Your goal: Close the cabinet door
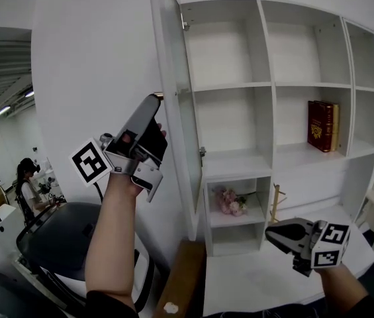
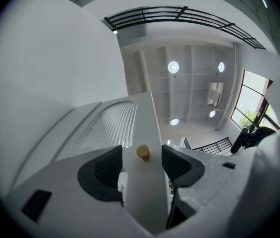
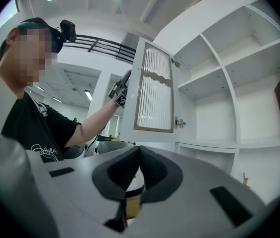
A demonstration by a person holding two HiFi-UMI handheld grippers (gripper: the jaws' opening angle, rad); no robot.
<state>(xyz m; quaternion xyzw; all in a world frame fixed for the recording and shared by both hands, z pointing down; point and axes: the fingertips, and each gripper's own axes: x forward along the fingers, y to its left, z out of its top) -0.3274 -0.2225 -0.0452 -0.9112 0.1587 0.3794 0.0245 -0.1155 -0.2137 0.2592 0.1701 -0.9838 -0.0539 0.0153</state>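
While tight on the cabinet door (image 1: 177, 58) edge, left tool (image 2: 140, 163) — right tool (image 3: 138, 152) closed, empty.

Bright, even indoor light throughout. Head view: white shelves (image 1: 266, 85) near blown out, soft shadows under each board. Far left hall dimmer, lit by strip lights (image 1: 2, 110). Left gripper view: round ceiling lamps (image 2: 173, 67) flare, daylight comes from window (image 2: 251, 110) at right, cabinet door (image 2: 110, 128) washed out. Both gripper views fisheye, black corners, straight lines bowed at edges. Right gripper (image 3: 137, 155) near body soft, out of focus.
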